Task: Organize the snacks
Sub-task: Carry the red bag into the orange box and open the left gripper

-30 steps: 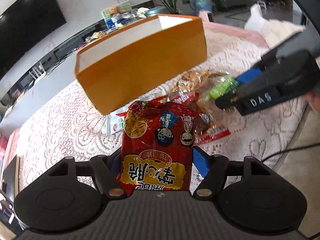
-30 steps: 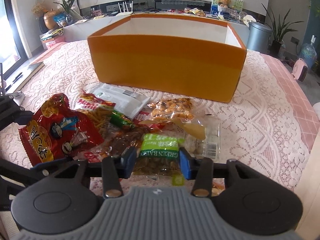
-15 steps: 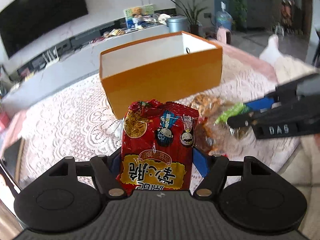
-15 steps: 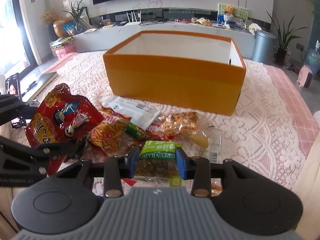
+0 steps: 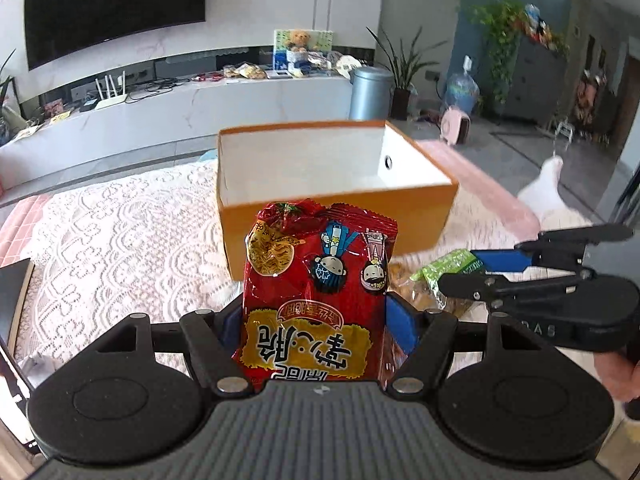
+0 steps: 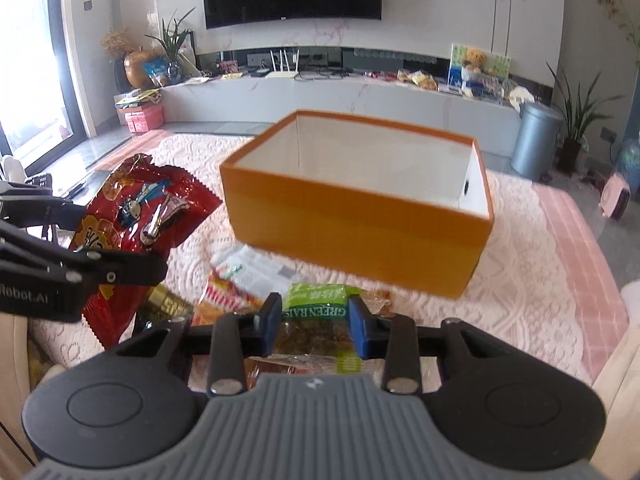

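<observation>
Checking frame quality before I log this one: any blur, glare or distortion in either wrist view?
Left wrist view: fisheye bends the wall, orange cardboard box slightly smeared, red noodle packet sharp. Right wrist view: window at left blown out, the box blurred.

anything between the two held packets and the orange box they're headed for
Nothing visible. The red noodle packet in the left gripper and the green raisin bag in the right gripper both face the orange box, which is open-topped.

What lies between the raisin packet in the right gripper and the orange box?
In the right wrist view, loose snack packets on the lace tablecloth lie between the raisin packet and the orange box.
</observation>
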Motion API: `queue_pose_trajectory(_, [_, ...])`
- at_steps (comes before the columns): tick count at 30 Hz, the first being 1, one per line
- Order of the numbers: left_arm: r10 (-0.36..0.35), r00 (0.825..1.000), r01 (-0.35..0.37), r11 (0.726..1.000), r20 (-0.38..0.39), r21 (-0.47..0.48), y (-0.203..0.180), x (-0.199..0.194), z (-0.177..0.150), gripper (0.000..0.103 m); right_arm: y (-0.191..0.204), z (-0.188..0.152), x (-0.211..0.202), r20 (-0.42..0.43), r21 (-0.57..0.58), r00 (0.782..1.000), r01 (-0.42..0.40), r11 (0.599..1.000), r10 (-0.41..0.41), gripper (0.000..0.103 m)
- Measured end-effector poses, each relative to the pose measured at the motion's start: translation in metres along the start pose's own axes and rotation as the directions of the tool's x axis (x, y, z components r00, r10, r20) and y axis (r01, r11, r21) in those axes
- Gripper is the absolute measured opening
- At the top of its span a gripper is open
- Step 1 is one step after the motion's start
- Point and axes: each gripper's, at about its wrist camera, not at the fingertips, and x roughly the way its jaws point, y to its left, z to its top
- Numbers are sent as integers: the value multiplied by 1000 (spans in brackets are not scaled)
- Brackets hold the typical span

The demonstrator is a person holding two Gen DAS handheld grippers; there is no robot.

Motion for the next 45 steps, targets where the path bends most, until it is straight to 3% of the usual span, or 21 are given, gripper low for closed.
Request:
queue_pose_trajectory(7, [-10,999,11,999,36,-30,20,8,33,81,-6,33,6,43,-39,999,16,999,-14,32])
queue_pose_trajectory(18, [71,996,-71,997,55,-17,18,45,86,81,-29,109,45,104,-41,995,14,999,-10,31])
queue_pose_trajectory(22, [71,997,-70,997,21,-37,22,74,98,81,-45,131,74,86,-6,996,-11,1000,12,29])
queue_pose_trajectory(23, [85,996,-84,996,10,-40,23,82,101,81,-47,135,82,77,2,997,-6,1000,6,22])
queue_pose_trajectory(24, [106,994,-106,994,-1,-32,25,88,103,81,-50,139,92,69,5,998,6,1000,-6,9])
queue_pose_trajectory(25, [127,992,-127,992,-10,-19,26,95,105,81,-52,142,100,53,7,999,10,1000,-10,6])
queue_pose_trajectory(29, [145,988,-145,989,-55,3,26,126,112,81,-63,150,136,13,30,999,34,999,-34,5])
queue_pose_trajectory(38, [88,975,-85,996,-205,24,35,173,109,81,-81,138,184,-111,72,993,39,997,-31,6])
queue_pose_trajectory(45, [151,957,-149,988,-249,28,35,185,111,83,-87,135,195,-137,91,990,45,995,-32,7])
